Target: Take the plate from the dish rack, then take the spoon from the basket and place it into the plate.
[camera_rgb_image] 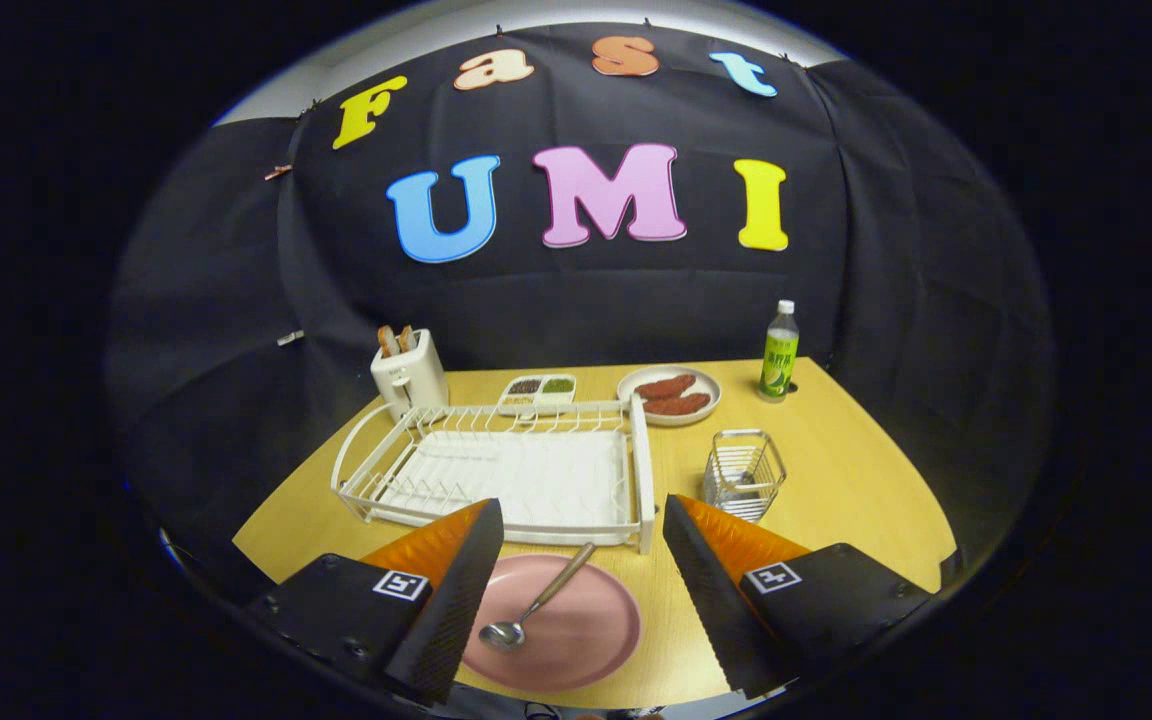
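A pink plate (576, 630) lies flat on the wooden table, in front of the white dish rack (496, 470). A metal spoon (534, 606) rests in the plate, bowl toward me and handle pointing over the plate's far rim toward the rack. My gripper (581, 520) hangs above the plate, open, with nothing between its fingers; the left finger covers the plate's left edge. The wire basket (744, 474) stands to the right of the rack, just beyond the right finger, and looks empty.
A white toaster (409, 374) with toast stands behind the rack's left corner. A small divided tray (537, 392), a plate of reddish food (670, 394) and a green bottle (780, 352) line the table's far side. Bare tabletop (856, 480) lies right of the basket.
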`<state>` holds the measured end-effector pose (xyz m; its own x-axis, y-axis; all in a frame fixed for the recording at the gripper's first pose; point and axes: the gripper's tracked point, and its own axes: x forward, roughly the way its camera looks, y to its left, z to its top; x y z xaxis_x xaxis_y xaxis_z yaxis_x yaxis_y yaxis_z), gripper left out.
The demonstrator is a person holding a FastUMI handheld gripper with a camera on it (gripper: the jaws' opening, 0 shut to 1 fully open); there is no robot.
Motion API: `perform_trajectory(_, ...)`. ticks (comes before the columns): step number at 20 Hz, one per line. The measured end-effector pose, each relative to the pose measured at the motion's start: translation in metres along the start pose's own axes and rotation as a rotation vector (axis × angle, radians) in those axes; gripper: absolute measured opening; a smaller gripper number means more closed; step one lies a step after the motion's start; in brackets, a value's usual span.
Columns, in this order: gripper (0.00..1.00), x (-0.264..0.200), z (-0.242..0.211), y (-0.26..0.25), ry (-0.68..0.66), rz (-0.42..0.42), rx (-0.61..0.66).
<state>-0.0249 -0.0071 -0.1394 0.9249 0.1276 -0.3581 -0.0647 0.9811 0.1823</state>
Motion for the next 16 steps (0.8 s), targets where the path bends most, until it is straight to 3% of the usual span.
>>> perform_trajectory(5, 0.98, -0.041, 0.085, -0.019, -0.162, -0.059, -0.003)
perform_trajectory(10, 0.98, -0.085, 0.157, -0.024, -0.316, -0.126, -0.11)
perform_trajectory(13, 0.98, -0.103, 0.173, -0.016, -0.366, -0.147, -0.161)
perform_trajectory(16, 0.97, -0.109, 0.174, 0.0, -0.383, -0.102, -0.159)
